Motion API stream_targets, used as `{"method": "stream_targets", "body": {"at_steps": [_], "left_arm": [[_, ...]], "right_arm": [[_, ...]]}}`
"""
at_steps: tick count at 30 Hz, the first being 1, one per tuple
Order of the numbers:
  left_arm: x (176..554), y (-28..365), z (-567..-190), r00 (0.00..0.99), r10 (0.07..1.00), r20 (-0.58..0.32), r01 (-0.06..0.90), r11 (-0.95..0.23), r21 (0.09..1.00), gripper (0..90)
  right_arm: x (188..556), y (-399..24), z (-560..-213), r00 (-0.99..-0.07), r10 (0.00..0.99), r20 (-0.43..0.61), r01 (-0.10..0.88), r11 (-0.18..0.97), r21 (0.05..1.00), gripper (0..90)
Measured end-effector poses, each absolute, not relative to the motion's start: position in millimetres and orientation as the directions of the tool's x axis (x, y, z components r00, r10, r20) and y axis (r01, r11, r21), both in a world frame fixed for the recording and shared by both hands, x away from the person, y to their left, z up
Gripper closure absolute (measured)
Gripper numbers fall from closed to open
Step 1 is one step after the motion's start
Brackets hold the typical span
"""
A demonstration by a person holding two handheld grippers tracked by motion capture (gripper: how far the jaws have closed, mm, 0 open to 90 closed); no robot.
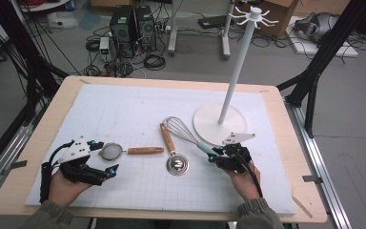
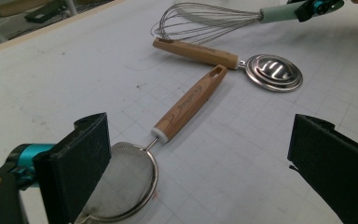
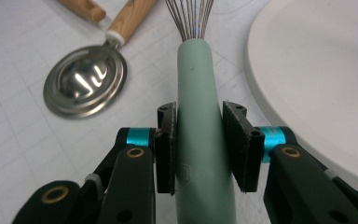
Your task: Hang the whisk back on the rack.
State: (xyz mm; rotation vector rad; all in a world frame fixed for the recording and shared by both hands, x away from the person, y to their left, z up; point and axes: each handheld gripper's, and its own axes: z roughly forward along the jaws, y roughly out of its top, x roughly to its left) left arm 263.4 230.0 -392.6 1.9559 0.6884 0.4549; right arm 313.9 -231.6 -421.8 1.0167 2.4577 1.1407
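Note:
A whisk [image 1: 180, 129] with a mint-green handle [image 3: 198, 84] lies on the white mat beside the stand's base. My right gripper [image 1: 215, 156] is shut on that handle, one pad [image 3: 167, 140] on each side. A small mesh strainer [image 1: 110, 151] with a wooden handle [image 2: 191, 102] lies at the left. My left gripper [image 1: 105, 157] stands wide open around the mesh bowl [image 2: 126, 182], which sits close to its left jaw. Between the two lies a metal ladle [image 1: 177, 164] with a wooden handle [image 2: 196, 51].
A white hook stand [image 1: 238, 62] rises from a round base [image 1: 209, 125] at the back right of the mat, with hooks at its top [image 1: 255, 14]. A white gridded mat [image 1: 124, 109] covers the wooden table. Cables and computers sit on the floor beyond.

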Motion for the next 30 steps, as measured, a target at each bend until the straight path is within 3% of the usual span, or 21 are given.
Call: {"method": "stream_targets", "body": {"at_steps": [11,20,30], "left_arm": [[276.2,184.6,-387.6,0.849,0.527,0.034,0.211,-0.397,0.893,8.6],[282.6,164.9,-386.4,0.871,0.49,0.023,0.198,-0.394,0.898,9.7],[286.8,137.3,-384.3,0.902,0.431,0.027,0.164,-0.398,0.903,13.6]], "right_arm": [[288.5,-240.8,-406.5,-0.755,0.656,0.007,0.446,0.506,0.738,66.8],[284.6,-261.9,-414.5,-0.744,0.663,0.081,0.487,0.456,0.745,66.8],[270.8,-252.7,-395.7,-0.771,0.637,-0.002,0.434,0.528,0.73,66.8]]}}
